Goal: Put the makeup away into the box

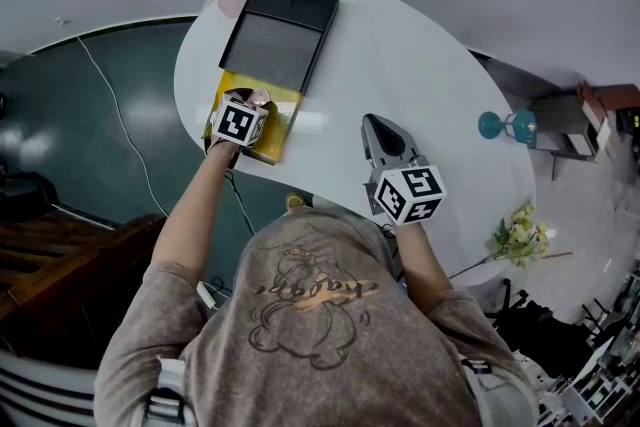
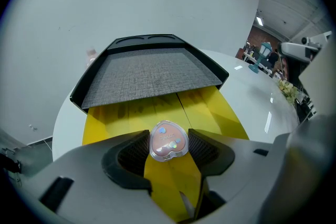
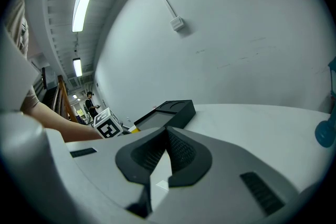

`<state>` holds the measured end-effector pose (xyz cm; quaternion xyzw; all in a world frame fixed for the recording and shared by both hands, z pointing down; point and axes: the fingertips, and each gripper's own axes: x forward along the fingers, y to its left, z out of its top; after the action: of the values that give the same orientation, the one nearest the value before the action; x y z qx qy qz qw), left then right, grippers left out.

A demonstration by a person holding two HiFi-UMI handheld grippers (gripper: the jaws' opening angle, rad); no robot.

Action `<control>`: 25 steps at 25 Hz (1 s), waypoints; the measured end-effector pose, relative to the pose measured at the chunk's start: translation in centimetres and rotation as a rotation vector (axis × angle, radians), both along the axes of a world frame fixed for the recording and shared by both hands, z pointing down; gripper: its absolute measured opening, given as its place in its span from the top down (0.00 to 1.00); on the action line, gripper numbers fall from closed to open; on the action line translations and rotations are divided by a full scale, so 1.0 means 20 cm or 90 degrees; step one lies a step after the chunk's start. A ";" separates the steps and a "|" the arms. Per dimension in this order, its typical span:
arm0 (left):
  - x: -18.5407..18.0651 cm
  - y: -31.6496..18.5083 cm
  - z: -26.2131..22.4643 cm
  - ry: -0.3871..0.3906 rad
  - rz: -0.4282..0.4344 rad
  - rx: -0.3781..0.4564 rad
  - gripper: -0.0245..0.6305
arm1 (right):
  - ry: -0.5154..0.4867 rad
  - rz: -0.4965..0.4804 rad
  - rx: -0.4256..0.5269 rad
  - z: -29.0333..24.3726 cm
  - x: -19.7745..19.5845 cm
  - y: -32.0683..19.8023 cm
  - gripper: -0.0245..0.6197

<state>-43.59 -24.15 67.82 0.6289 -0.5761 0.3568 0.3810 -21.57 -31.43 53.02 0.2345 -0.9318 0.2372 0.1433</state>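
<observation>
A black box [image 1: 278,30] lies on the white round table [image 1: 400,45], its yellow drawer [image 1: 262,137] pulled out toward me. Over that drawer my left gripper [image 1: 260,101] points steeply down, shut on a small pink heart-shaped makeup compact [image 2: 168,140]. The pads squeeze the compact from both sides above the yellow drawer floor [image 2: 157,107], below the black lid [image 2: 147,73]. My right gripper [image 1: 373,123] hovers over the table's middle, shut, with nothing between its jaws. In the right gripper view the right gripper [image 3: 167,134] faces the box [image 3: 170,112].
A pale pink round item [image 1: 231,2] sits at the table's far edge beside the box. Off the table to the right are a teal stand [image 1: 505,125] and a bunch of flowers [image 1: 520,235]. A cable [image 1: 110,105] runs across the dark floor on the left.
</observation>
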 end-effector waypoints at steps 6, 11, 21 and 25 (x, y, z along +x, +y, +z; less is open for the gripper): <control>0.00 0.00 -0.02 -0.004 -0.002 0.003 0.58 | 0.003 -0.004 0.006 0.00 0.01 0.00 0.96; 0.00 0.01 -0.08 0.003 -0.005 0.017 0.57 | 0.009 -0.012 0.023 -0.03 0.01 -0.01 0.96; 0.00 0.01 -0.38 0.033 -0.057 0.118 0.57 | 0.011 -0.043 0.057 -0.13 -0.02 0.01 0.96; 0.02 0.05 -0.54 0.044 -0.070 0.173 0.57 | 0.013 -0.056 0.070 -0.17 -0.05 0.05 0.96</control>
<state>-43.17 -23.25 57.09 0.6542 -0.6390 0.2326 0.3312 -22.49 -30.45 49.63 0.2031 -0.9513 0.1769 0.1499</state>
